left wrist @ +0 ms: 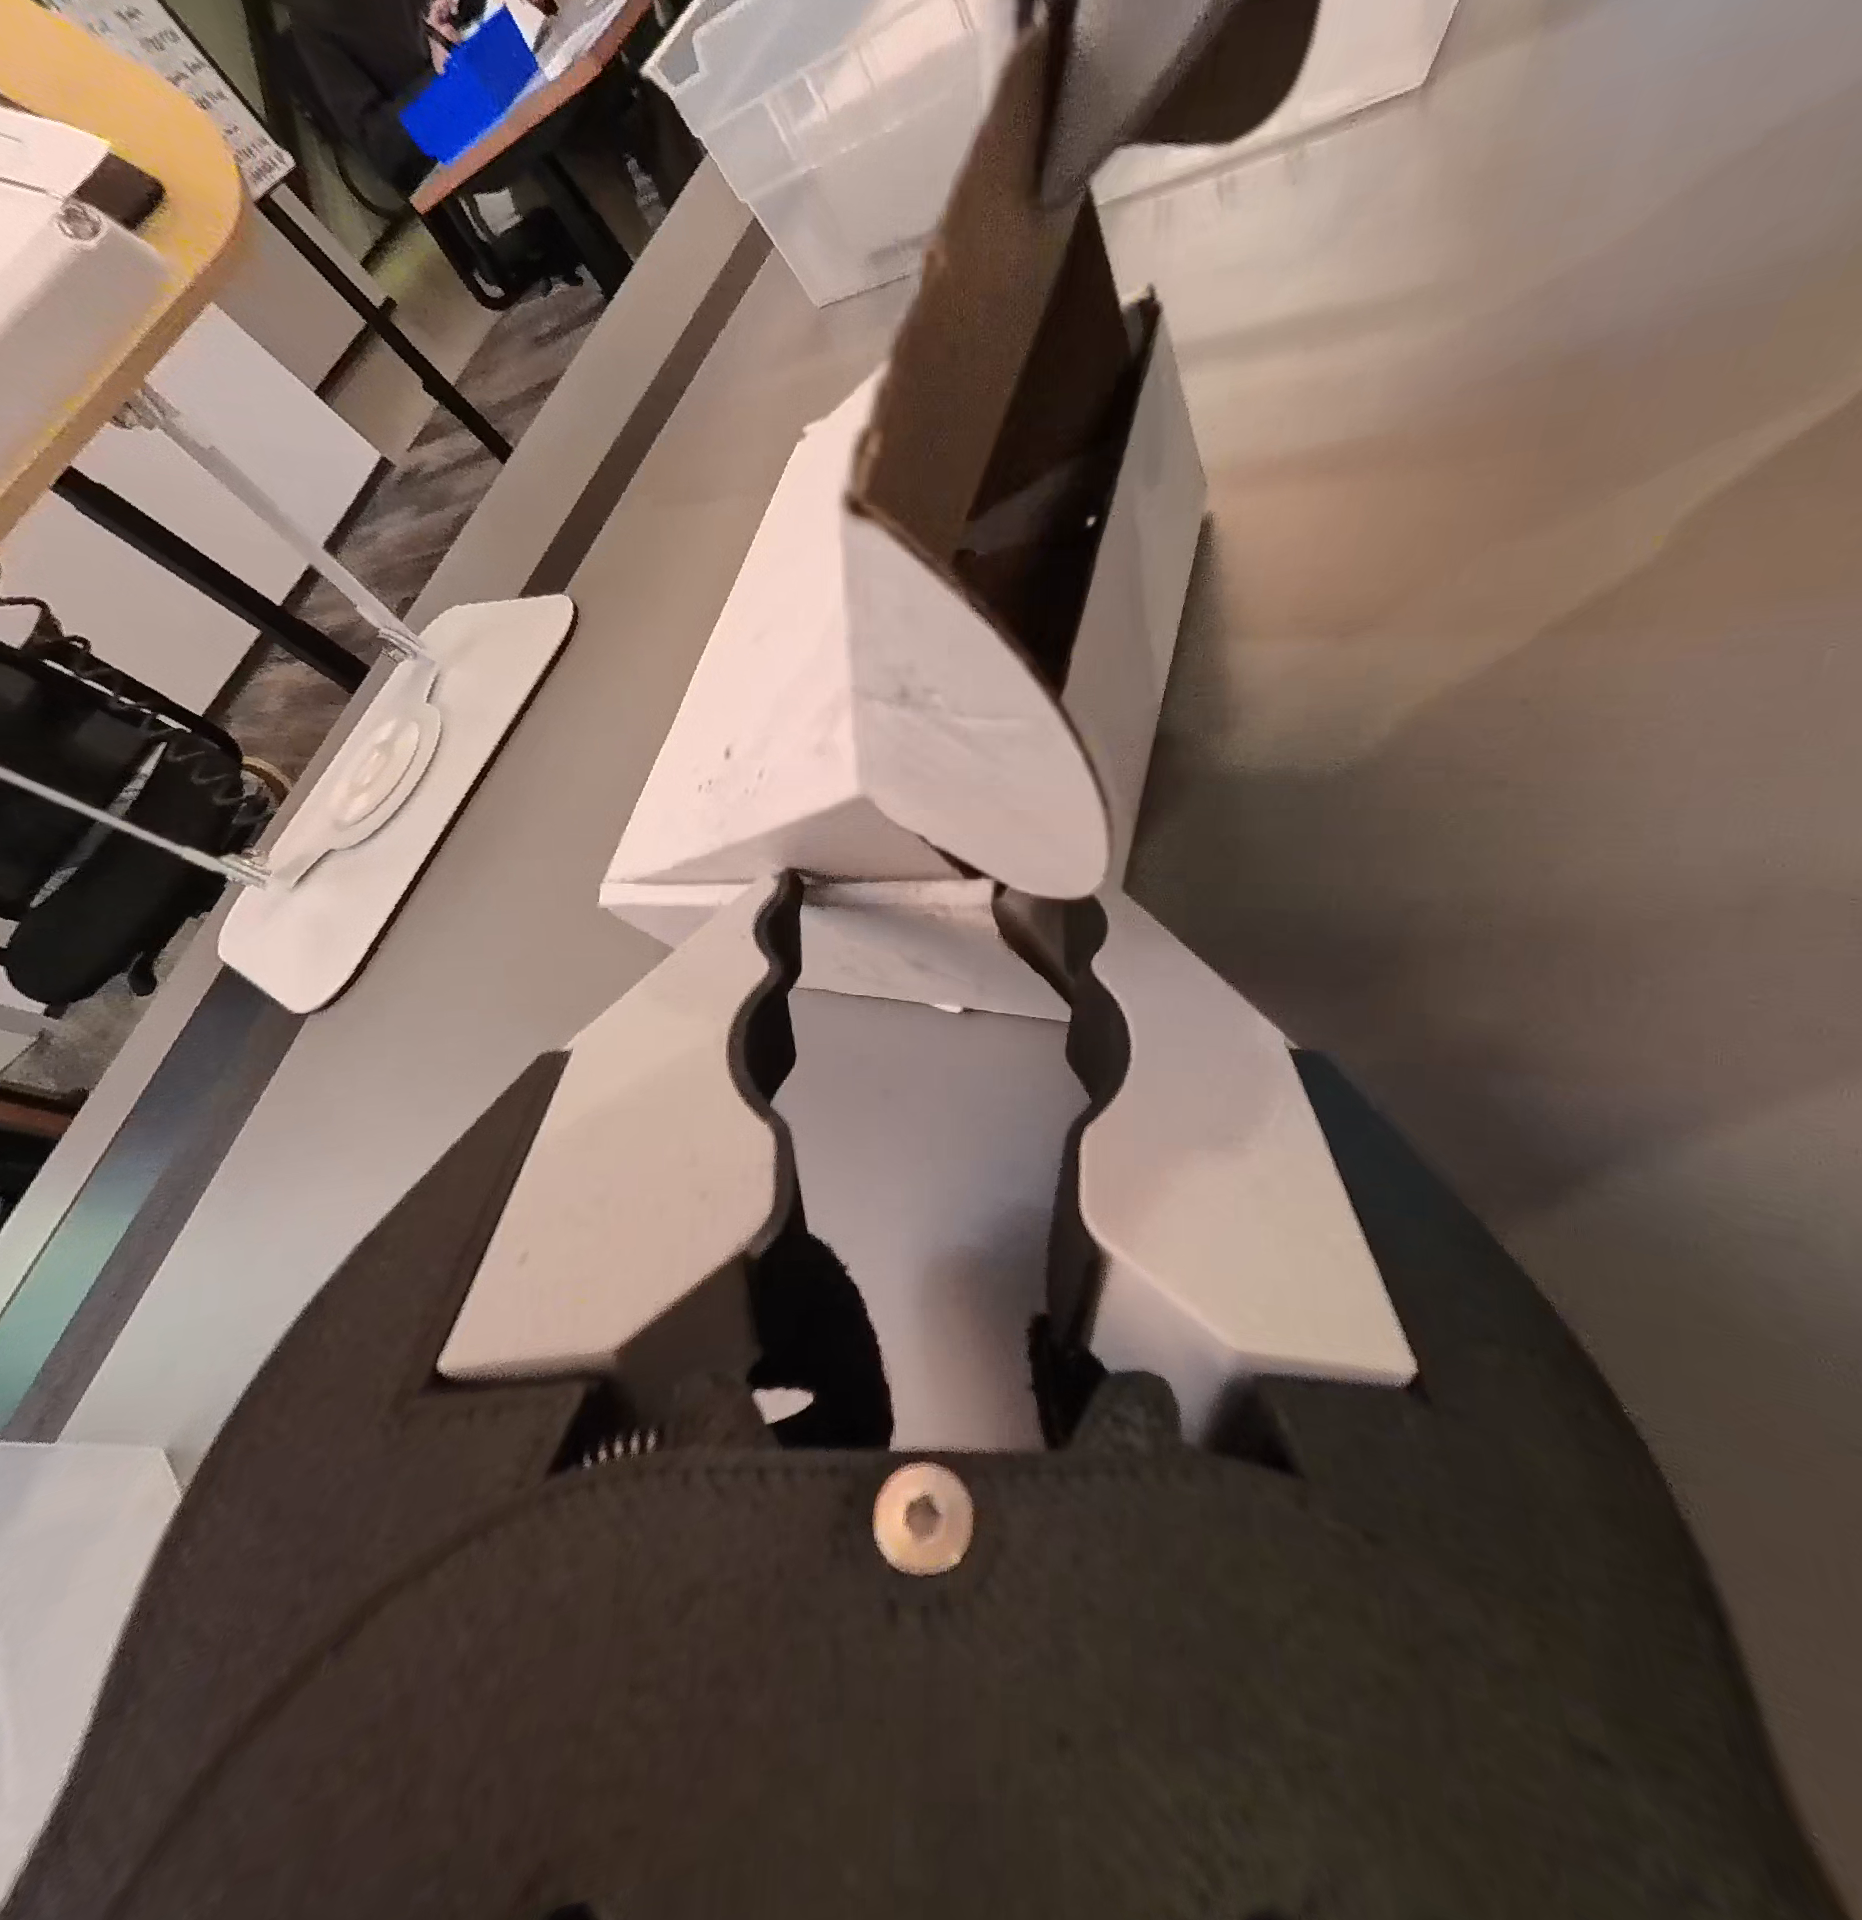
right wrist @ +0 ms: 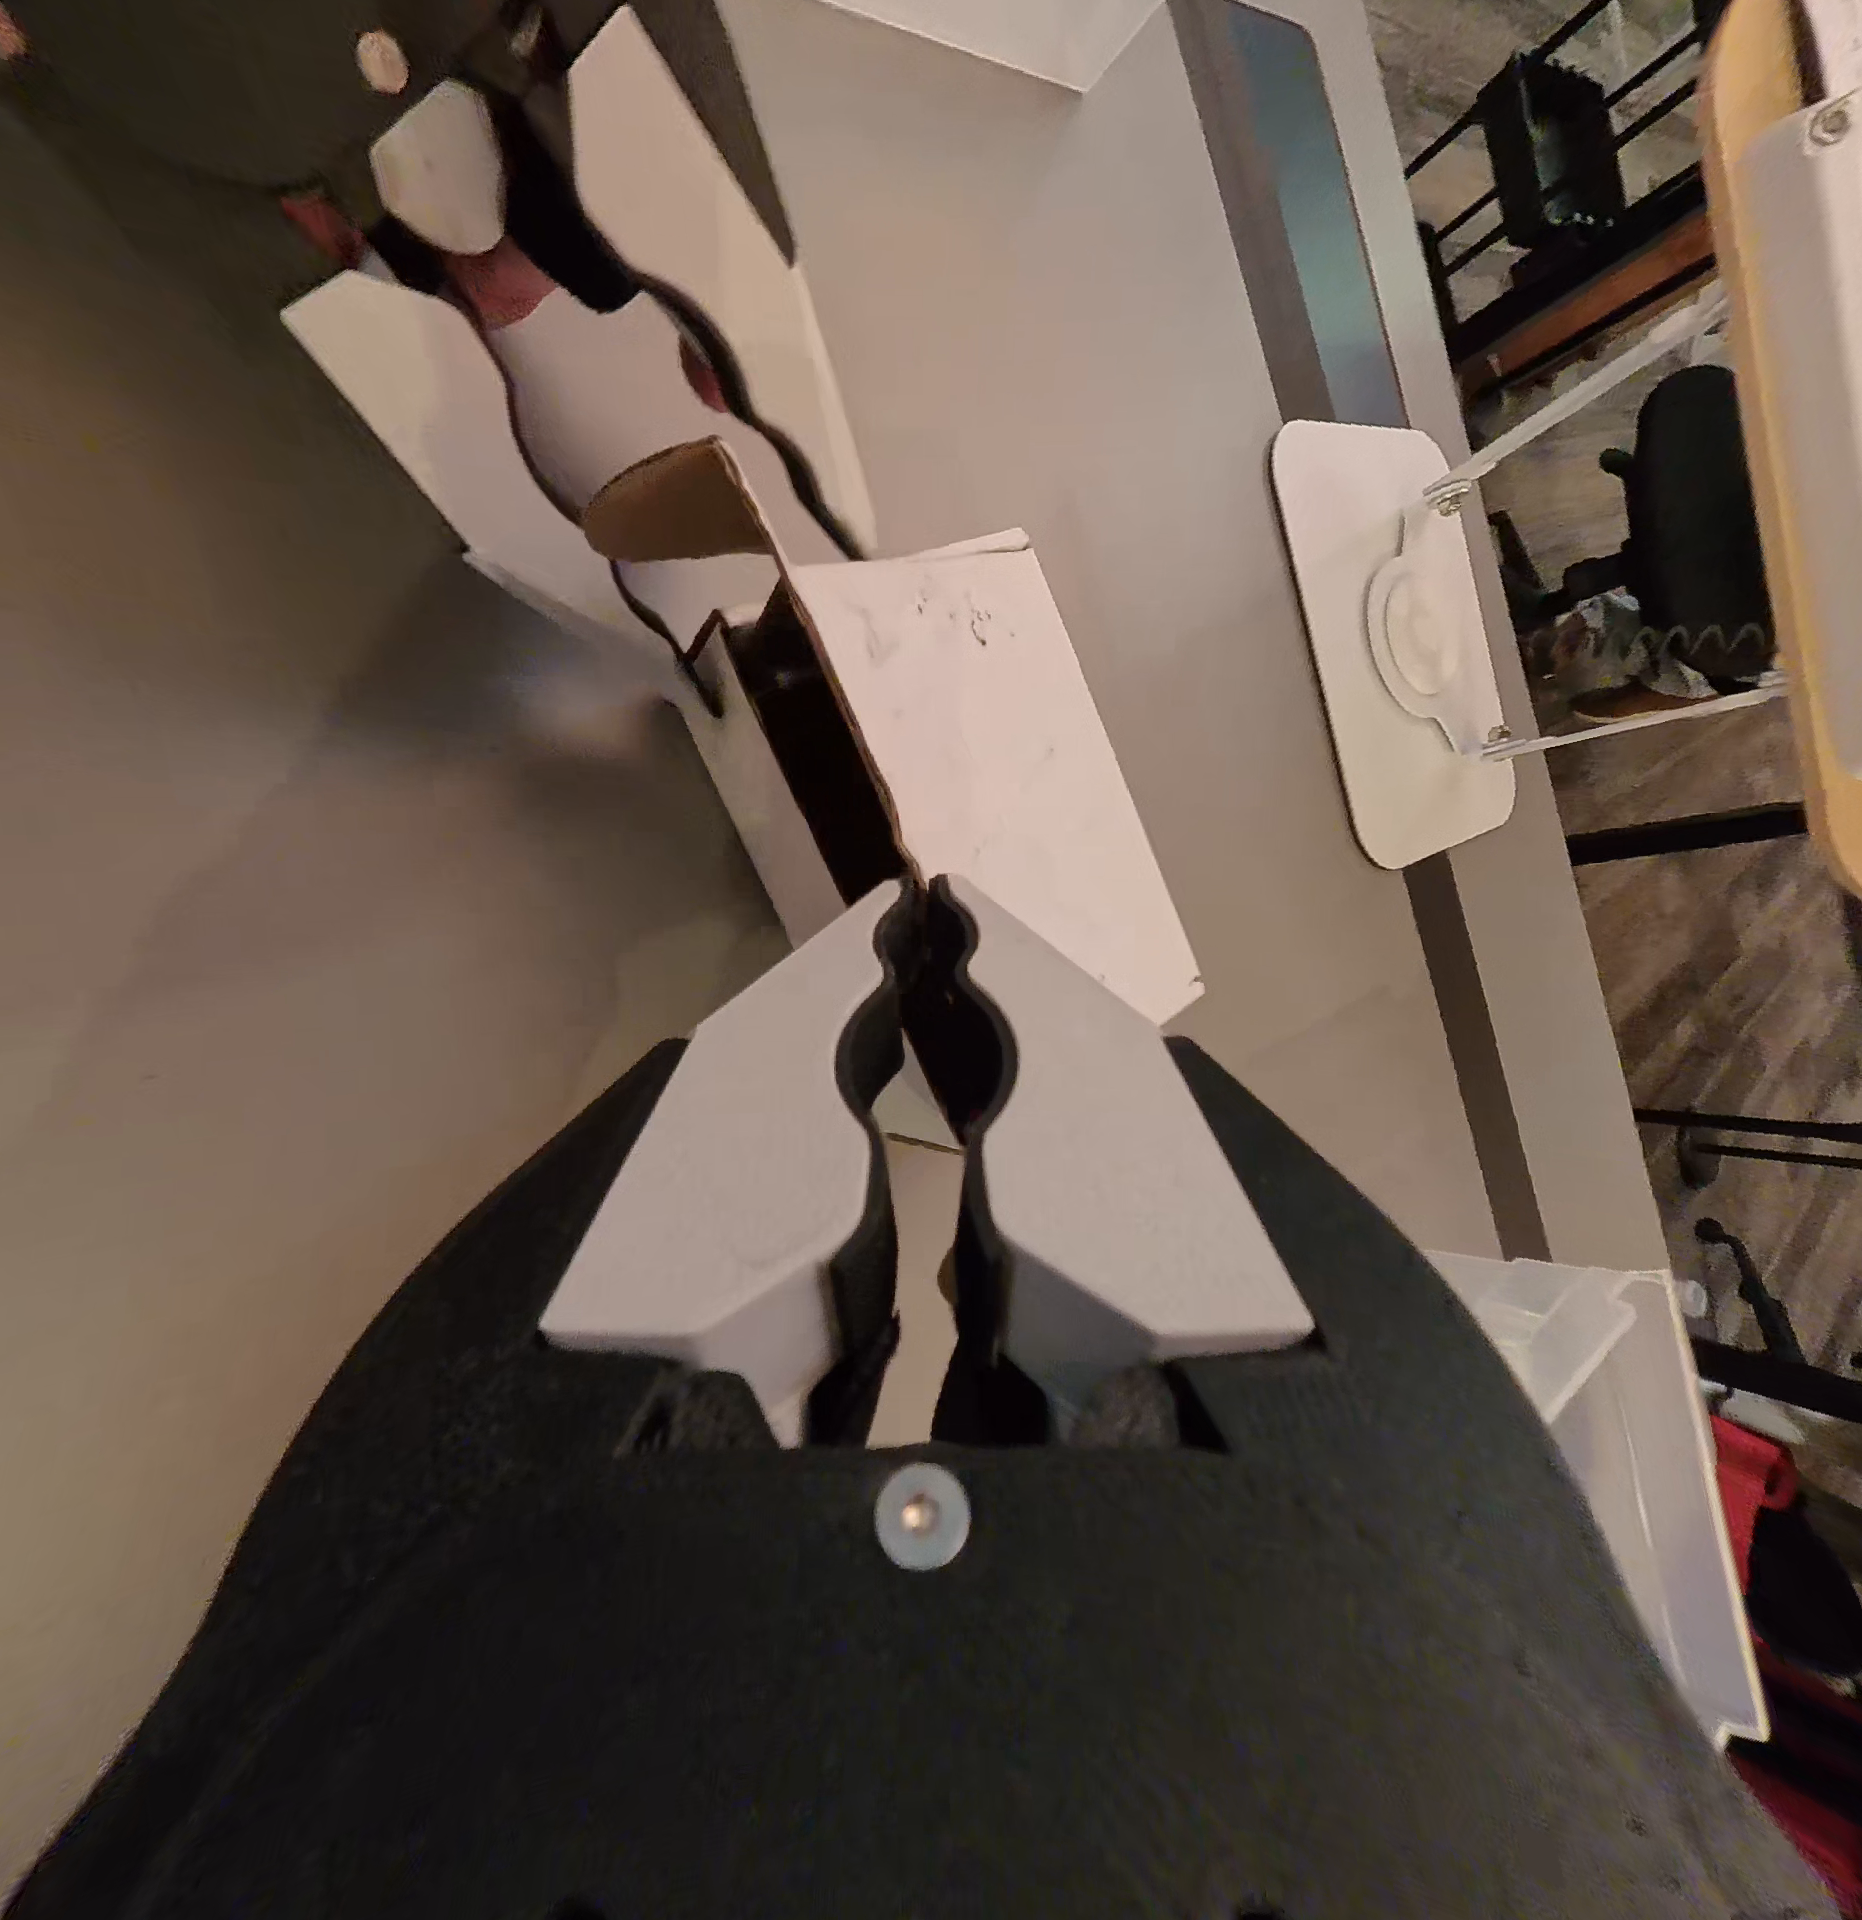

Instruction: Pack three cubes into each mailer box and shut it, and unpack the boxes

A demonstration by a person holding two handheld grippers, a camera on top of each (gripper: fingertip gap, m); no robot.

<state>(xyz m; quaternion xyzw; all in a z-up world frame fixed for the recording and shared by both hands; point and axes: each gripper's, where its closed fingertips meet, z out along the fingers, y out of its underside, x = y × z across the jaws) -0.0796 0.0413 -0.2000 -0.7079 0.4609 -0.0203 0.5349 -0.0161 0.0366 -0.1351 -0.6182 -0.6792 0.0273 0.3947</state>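
A white mailer box (left wrist: pixel 761 717) lies on the grey table (left wrist: pixel 1529 831) with its lid raised at a slant. The brown underside of the lid (left wrist: pixel 989 312) and a dark gap show; no cubes are visible. My left gripper (left wrist: pixel 906 914) is partly open, its fingertips straddling the box's near end below a rounded side flap (left wrist: pixel 968 748). In the right wrist view my right gripper (right wrist: pixel 922 894) is shut on the edge of the white lid (right wrist: pixel 989 748), holding it up off the box (right wrist: pixel 740 769). The left gripper (right wrist: pixel 729 582) shows at the box's far end there.
A clear plastic bin (left wrist: pixel 802 135) stands beyond the box; it also shows in the right wrist view (right wrist: pixel 1592 1455). A white stand base (left wrist: pixel 387 810) sits near the table's edge (left wrist: pixel 231 987). Another white box (left wrist: pixel 54 1558) is at the lower left.
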